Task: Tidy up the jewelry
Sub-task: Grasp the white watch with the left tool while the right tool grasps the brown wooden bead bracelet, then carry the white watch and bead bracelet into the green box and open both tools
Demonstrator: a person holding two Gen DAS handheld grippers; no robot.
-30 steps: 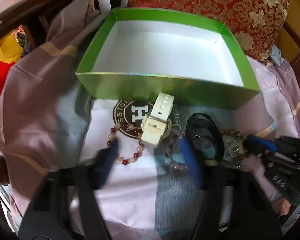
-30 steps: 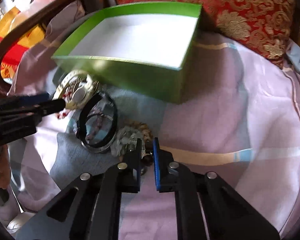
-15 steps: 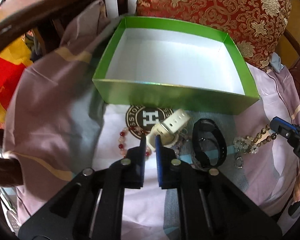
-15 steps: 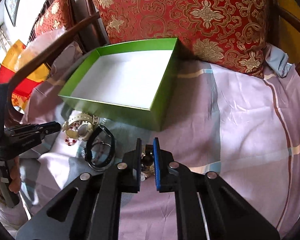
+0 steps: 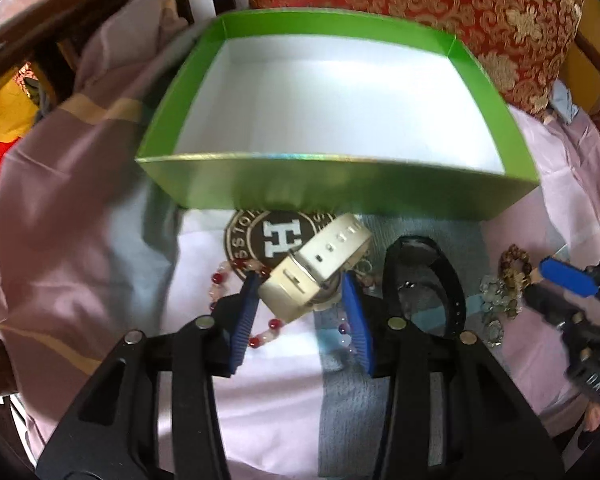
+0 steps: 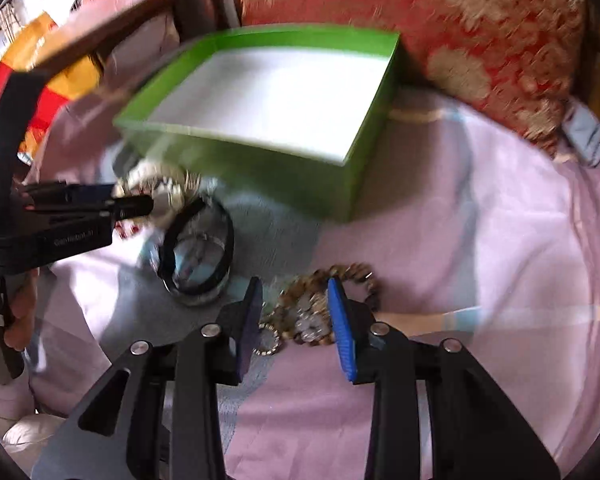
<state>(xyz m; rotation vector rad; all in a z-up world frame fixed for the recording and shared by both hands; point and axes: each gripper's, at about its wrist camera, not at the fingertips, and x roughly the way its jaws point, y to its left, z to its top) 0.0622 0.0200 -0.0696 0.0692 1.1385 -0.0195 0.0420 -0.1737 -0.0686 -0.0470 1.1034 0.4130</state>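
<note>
An empty green box [image 5: 340, 192] with a white inside stands on the pink sheet; it also shows in the right wrist view [image 6: 260, 160]. In front of it lie a cream watch [image 5: 320, 268], a red and pink bead bracelet [image 5: 220, 284], a black band [image 5: 424, 284] and brown beads with crystal pieces [image 5: 508, 280]. My left gripper [image 5: 300, 284] is open with the cream watch between its fingers. My right gripper [image 6: 294, 292] is open around the brown beads and crystal pieces [image 6: 320, 308]. The black band [image 6: 198, 256] lies to its left.
A red and gold cushion [image 5: 420, 0] leans behind the box. Dark wooden chair rails [image 5: 40, 28] run at the back left. A round brown logo patch [image 5: 276, 236] lies under the watch. The right gripper shows at the right edge of the left wrist view [image 5: 568, 280].
Both grippers were shut half a second ago and are now open. The left has come down around the cream watch, the right down around the brown beads.
</note>
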